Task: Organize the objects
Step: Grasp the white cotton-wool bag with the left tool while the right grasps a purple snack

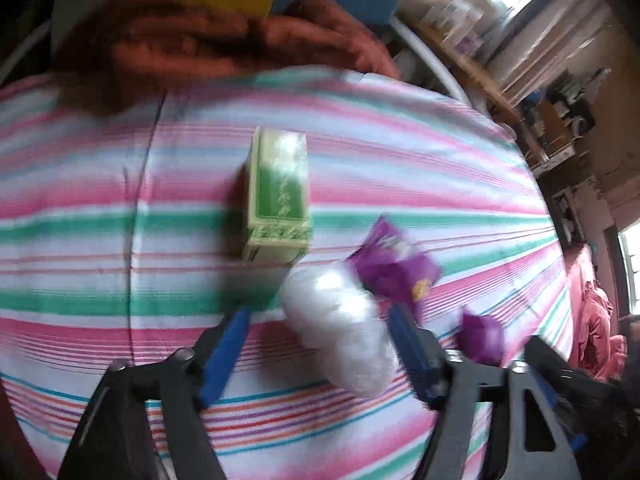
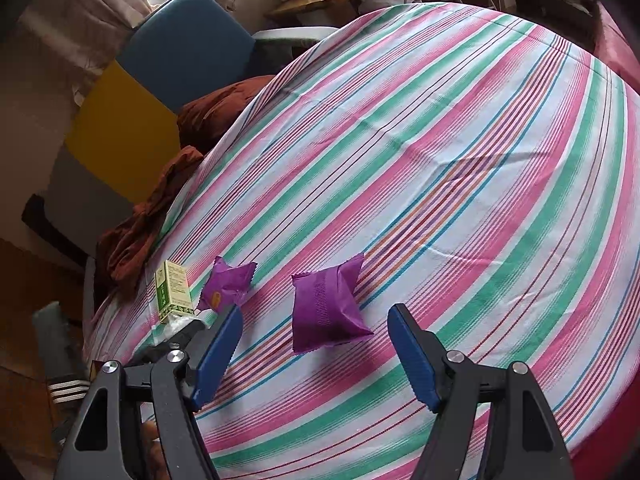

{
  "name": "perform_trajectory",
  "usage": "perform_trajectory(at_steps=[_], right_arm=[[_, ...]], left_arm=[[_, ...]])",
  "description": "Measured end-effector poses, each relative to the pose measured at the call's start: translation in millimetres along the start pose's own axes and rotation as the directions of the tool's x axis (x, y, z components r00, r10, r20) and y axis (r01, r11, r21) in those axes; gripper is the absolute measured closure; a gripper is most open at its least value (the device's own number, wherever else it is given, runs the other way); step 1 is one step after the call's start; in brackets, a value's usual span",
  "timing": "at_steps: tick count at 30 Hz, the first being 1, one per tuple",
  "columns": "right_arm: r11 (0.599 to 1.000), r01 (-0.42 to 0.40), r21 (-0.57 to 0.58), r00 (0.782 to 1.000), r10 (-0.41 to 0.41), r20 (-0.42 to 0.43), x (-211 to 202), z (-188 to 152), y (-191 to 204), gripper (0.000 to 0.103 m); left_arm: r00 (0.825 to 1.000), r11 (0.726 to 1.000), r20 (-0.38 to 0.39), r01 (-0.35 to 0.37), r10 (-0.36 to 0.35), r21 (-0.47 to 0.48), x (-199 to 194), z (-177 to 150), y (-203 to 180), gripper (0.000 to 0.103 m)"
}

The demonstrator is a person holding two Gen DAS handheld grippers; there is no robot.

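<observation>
Blue fingers [image 1: 224, 354] of the left gripper [image 1: 320, 320] stood apart over the striped cloth [image 1: 100, 220], with a white wrapped bundle [image 1: 340, 328] lying between them, nearer the right-hand finger than the other. The view was blurred, and I could not tell whether that finger touched the bundle; the other one was plainly clear of it, so nothing was grasped. Just beyond the right-hand fingertip lay a purple packet [image 1: 394, 266], its near edge against the far end of the bundle. Farther out past the fingertips, a green box [image 1: 280, 196] lay on the cloth with its short end toward the fingers. Outside the right-hand finger sat a second purple packet [image 1: 480, 336], next to the dark frame of the other gripper. Beyond the box, a rust-brown blanket [image 1: 192, 44] was bunched at the cloth's far edge.

On the right gripper [image 2: 316, 312], the blue fingers [image 2: 412, 348] were spread wide and released. The second purple packet [image 2: 326, 312] lay on the cloth [image 2: 440, 160] between the fingertips, touched by neither. Past the left-hand fingertip lay the first purple packet [image 2: 228, 286], and beside it, farther to that side, the green box [image 2: 174, 292]. Part of the bundle [image 2: 178, 324] showed just in front of the box, behind that finger.
</observation>
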State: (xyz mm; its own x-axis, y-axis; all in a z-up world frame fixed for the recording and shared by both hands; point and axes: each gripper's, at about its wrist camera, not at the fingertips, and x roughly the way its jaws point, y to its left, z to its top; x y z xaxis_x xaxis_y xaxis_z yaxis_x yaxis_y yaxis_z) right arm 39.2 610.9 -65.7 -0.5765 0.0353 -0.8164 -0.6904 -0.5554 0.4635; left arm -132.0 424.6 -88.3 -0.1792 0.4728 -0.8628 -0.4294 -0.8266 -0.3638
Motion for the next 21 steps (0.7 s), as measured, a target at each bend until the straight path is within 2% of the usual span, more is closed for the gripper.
perform_trajectory(at_steps=[6,11,21], right_arm=[[1.000,0.022,0.002,1.000,-0.022,-0.013,9,3,0,0.028],[0.997,0.069,-0.022,0.997,-0.070,-0.023,17,4,4,0.028],[0.978,0.168,-0.122,0.985,-0.173,-0.025,29,1,18,0.028]], left_arm=[[0.999,0.998,0.036,-0.008,0.006,0.067,-2,-5,3,0.049],[0.998,0.995,0.067,-0.002,-0.005,0.104,-6,-13,6,0.050],[0.998,0.993,0.057,0.013,-0.020,0.115,-6,-13,12,0.049]])
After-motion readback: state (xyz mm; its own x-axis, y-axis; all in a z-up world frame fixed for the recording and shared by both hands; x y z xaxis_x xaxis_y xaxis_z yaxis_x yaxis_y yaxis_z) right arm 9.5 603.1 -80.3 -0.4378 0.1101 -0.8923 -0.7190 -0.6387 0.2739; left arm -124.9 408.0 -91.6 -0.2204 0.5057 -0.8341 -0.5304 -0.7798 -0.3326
